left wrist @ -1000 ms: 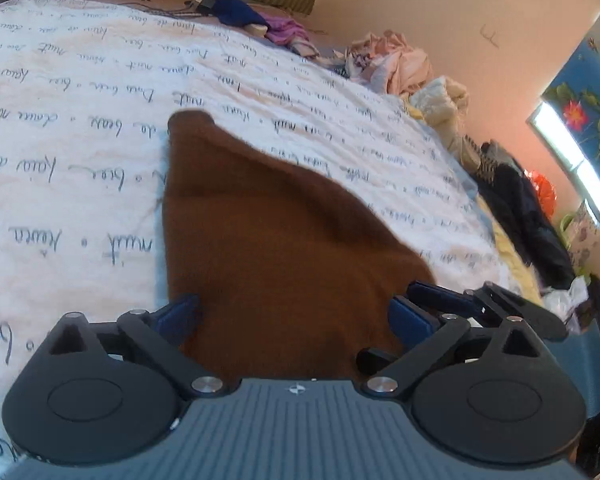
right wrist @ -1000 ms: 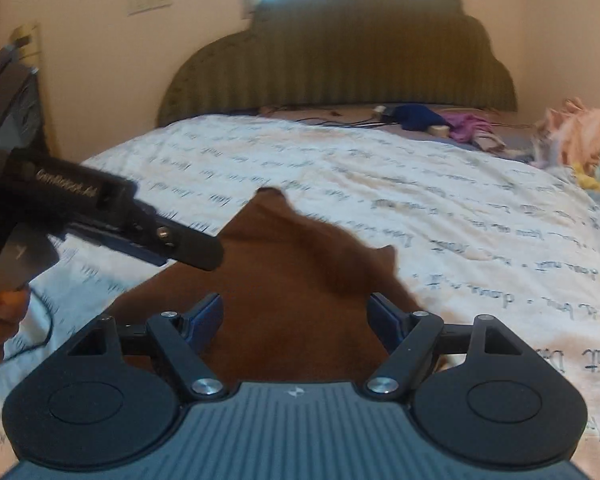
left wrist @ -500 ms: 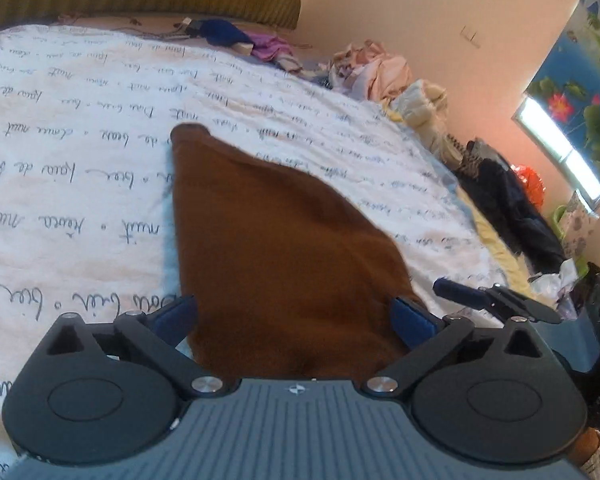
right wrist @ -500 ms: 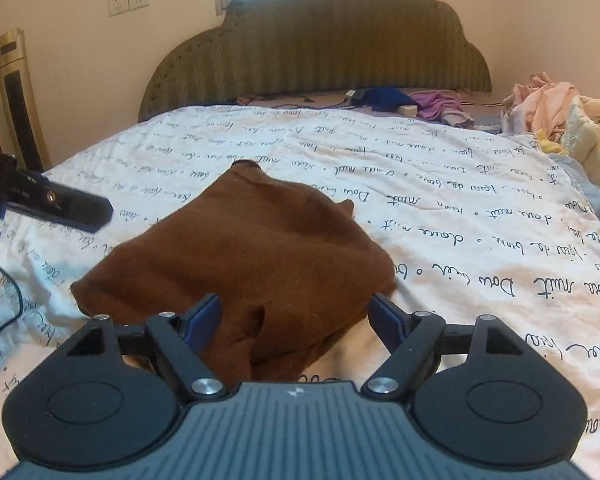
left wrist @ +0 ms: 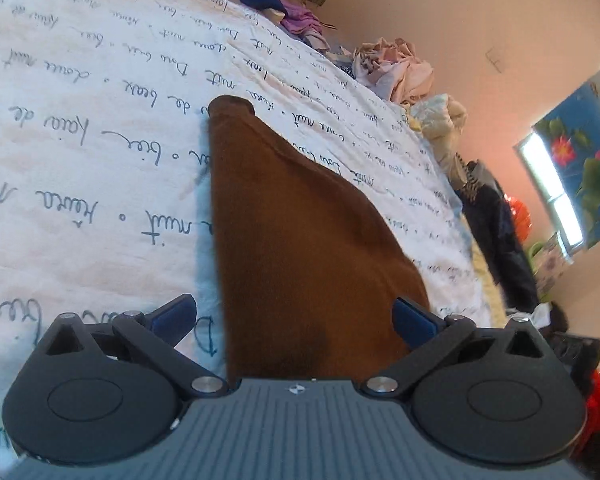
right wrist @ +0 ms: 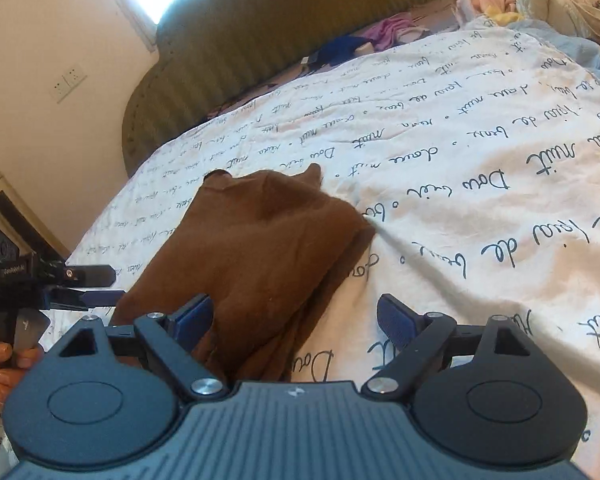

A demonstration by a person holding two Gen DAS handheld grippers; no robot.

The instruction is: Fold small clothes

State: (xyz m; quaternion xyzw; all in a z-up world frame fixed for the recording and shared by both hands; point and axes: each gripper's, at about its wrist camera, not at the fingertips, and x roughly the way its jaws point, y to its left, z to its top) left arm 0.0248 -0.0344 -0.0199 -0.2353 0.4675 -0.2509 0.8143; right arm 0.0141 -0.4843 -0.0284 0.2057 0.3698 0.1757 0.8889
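Left wrist view: left gripper (left wrist: 294,314) spread wide, holding nothing — brown garment (left wrist: 300,240) lies folded on the bed's script-printed sheet (left wrist: 80,160), tapering away to a narrow end, its near edge between the fingers. Heap of pale clothes (left wrist: 396,68) at the bed's far edge.

Right wrist view: right gripper (right wrist: 296,320) also wide apart, empty; the garment's layered edge just beside its left finger. Green headboard (right wrist: 260,40) behind — left gripper visible at the frame's left.
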